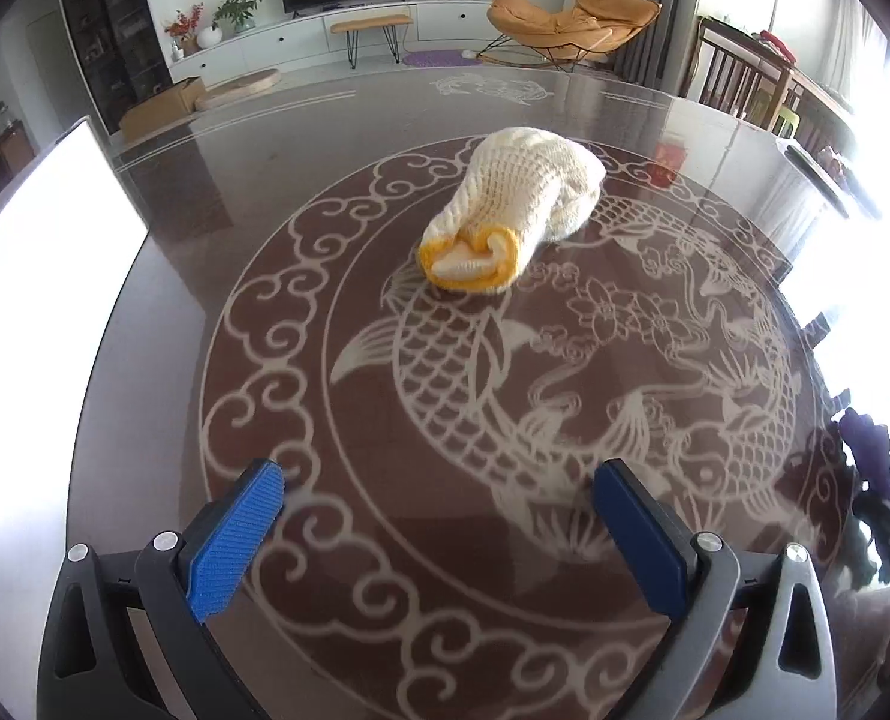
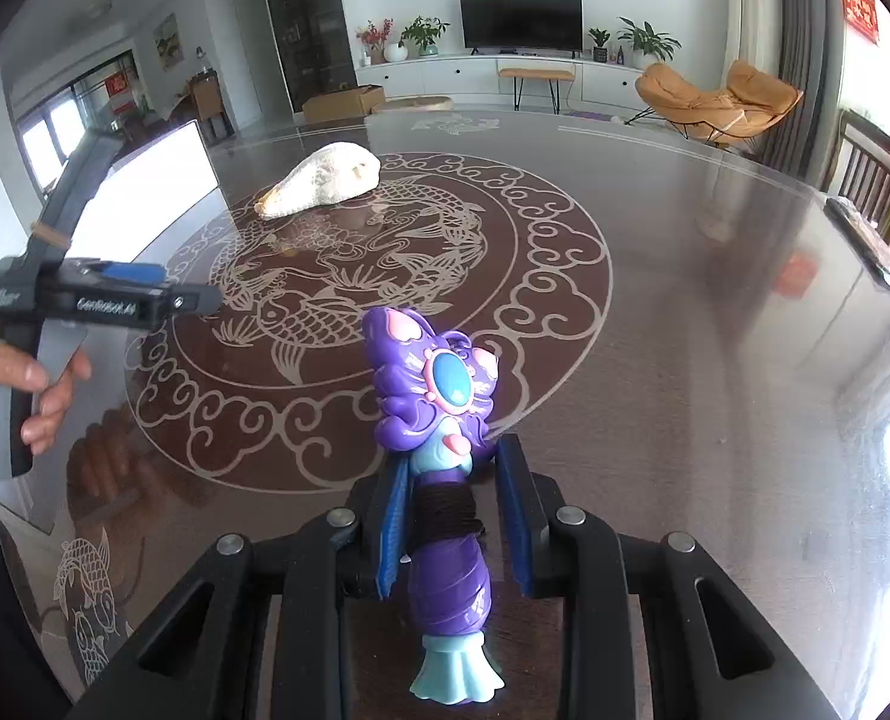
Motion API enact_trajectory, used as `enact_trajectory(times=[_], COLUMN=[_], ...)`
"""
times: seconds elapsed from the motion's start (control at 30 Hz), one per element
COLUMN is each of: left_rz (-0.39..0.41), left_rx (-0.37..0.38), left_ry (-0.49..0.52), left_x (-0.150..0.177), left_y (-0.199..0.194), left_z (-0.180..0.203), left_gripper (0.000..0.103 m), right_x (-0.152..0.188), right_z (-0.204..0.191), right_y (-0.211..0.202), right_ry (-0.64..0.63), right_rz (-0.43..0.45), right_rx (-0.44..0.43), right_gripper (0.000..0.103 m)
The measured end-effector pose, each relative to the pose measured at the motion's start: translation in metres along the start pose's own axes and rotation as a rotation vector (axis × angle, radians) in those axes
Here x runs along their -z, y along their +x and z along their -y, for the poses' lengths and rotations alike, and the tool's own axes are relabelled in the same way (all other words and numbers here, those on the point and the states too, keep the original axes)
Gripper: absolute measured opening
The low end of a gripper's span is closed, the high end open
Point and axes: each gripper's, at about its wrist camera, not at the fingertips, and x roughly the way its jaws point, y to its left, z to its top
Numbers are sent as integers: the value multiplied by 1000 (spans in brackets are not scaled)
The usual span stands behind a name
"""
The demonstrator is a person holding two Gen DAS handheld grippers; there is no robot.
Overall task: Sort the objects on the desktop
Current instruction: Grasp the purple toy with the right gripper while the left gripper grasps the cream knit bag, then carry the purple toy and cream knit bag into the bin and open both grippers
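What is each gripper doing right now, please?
Left gripper: open, empty.
Right gripper: shut on the purple and teal plastic toy.

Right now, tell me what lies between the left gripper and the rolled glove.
Nothing visible: only bare patterned table lies between the open left gripper and the rolled glove. The purple toy sits in the right gripper.
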Motion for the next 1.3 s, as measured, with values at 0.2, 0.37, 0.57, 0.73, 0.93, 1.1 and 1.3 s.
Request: enact_trajectory(times=[0.2, 0.37, 0.57, 0.73, 0.93, 1.1, 1.3], left_rz=[-18, 54, 91, 137, 264, 349, 344], left_rx=[-10, 32, 43, 40, 35, 31, -136], left_ry=[-109, 9, -95, -179, -274, -379, -494], left_x=[-82, -85, 1, 75, 114, 126, 141], left_y=[45, 36, -21, -94, -174, -226, -249], left_z=[12, 38, 6, -24, -62, -117, -221], left_gripper=[103, 42, 39, 39, 39, 39, 39], right_x=[1, 0, -3, 7, -2, -48, -133], right_z=[-9, -7, 4, 37, 33, -13, -148], right_y=[0, -1, -1, -12, -34, -61, -70], right_ry=[-48, -47, -5, 219, 267, 134, -64], right_rz=[-7, -8, 5, 35, 59, 93, 138], right_rx=[58, 58, -13, -261, -330, -373, -552], right_gripper=[29, 29, 27, 21, 21, 21, 21])
